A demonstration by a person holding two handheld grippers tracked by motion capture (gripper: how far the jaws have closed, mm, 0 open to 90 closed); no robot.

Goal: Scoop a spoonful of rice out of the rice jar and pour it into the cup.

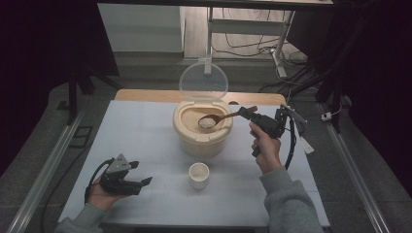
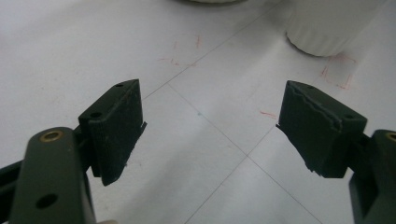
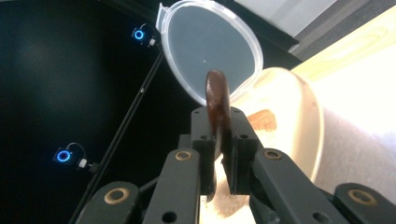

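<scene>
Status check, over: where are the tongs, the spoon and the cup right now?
Right tongs shut on spoon, bowl of rice over the bin. Left tongs open, resting on table. Cup upright, path clear.

high view: above the near edge of the table [image 1: 145, 141], facing forward and down, far enough to take in the whole top and the floor beyond.
left gripper view: low and close over the table, looking past its spread jaws to the foot of the white cup [image 2: 334, 25].
right gripper view: tilted up, tight on the spoon handle [image 3: 217, 100], with the container [image 3: 299, 126] and its lid [image 3: 210, 46] behind.
shared: cup [image 1: 199, 174], container [image 1: 202, 133], spoon [image 1: 226, 116].
</scene>
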